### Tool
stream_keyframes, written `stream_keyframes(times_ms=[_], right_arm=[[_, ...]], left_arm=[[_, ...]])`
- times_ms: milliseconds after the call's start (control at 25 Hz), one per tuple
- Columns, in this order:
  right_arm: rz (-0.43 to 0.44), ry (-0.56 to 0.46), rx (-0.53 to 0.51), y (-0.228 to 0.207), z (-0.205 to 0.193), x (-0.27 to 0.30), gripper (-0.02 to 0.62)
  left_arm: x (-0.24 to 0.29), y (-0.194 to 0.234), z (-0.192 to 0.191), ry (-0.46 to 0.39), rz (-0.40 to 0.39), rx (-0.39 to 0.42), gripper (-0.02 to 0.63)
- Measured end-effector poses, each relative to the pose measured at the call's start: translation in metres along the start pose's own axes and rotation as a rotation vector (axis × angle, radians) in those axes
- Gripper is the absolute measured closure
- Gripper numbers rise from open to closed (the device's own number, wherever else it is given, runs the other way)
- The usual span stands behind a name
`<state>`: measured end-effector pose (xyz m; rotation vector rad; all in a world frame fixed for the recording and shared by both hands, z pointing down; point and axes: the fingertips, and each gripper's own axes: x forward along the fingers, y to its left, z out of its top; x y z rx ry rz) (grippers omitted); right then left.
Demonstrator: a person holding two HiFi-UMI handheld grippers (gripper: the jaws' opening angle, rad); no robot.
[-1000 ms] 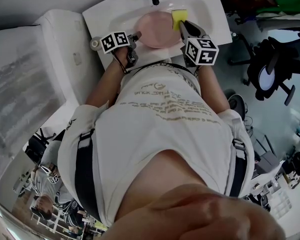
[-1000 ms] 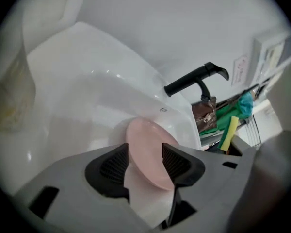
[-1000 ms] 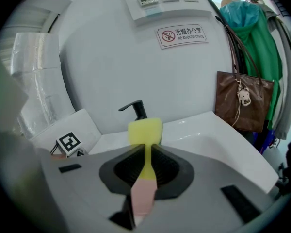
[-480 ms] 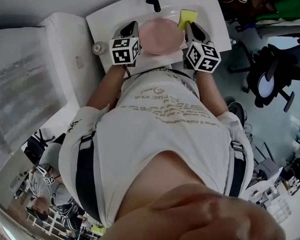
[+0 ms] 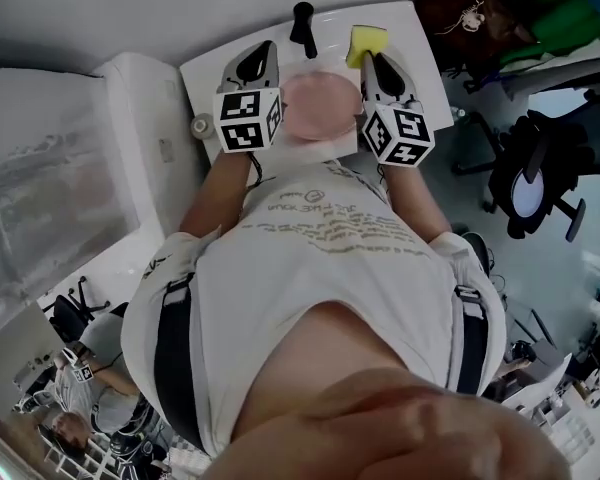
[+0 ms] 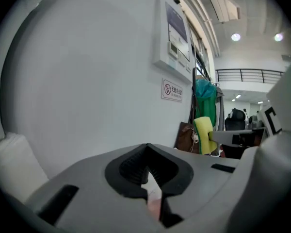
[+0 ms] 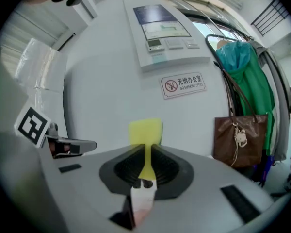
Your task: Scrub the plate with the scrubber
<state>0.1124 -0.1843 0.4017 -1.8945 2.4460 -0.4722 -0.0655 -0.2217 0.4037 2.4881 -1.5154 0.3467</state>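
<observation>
On wall: sign (image 7: 183, 85) "无烟办公室" | right hand-held gripper (image 7: 146, 154) clamps scrubber (image 7: 145, 129)

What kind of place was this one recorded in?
Probably a wash corner in an office or lab: a white sink with a black faucet, swivel office chairs beside it, and a wall control panel above a no-smoking sign.

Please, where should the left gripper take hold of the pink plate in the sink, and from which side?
Probably its left rim, from the left: the plate lies flat in the sink, so only the thin edge fits between jaws, and the left gripper is beside that edge. The right gripper holds the scrubber.
</observation>
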Motion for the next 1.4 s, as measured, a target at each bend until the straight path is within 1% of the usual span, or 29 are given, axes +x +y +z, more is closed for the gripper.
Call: stream_keyframes(times_ms=[80,200,280,440,640,960,1200,1400], right_arm=[[0.012,-0.067,-0.004,0.007,0.022,-0.003,0.541],[0.026,-0.155,-0.06,0.018,0.051,-0.012,0.541],[0.021,-0.182,-0.088,0.021,0.06,-0.016,0.541],[-0.005,-0.164,-0.106,0.015,0.058,-0.016,0.545],[-0.018,-0.148,-0.085,0.011,0.051,-0.017,0.546],[0.016,-0.121,-0.06,0.012,0.044,-0.015,0.546],[0.037,-0.125,-0.075,0.017,0.049,-0.016,0.546],[0.041,-0.107,-0.064,0.016,0.045,-0.012,0.545]], left_arm=[[-0.004,-0.004,0.016,-0.016,0.007,0.032,0.584],[-0.01,-0.01,0.032,-0.038,-0.003,0.022,0.584],[-0.013,-0.012,0.038,-0.047,-0.005,0.016,0.584],[-0.015,-0.016,0.036,-0.043,-0.007,0.0,0.584],[-0.016,-0.018,0.03,-0.02,-0.004,0.005,0.584],[-0.019,-0.022,0.025,0.0,0.005,-0.004,0.584],[-0.025,-0.024,0.032,-0.02,0.008,-0.016,0.584],[-0.025,-0.021,0.03,-0.021,0.016,-0.034,0.584]])
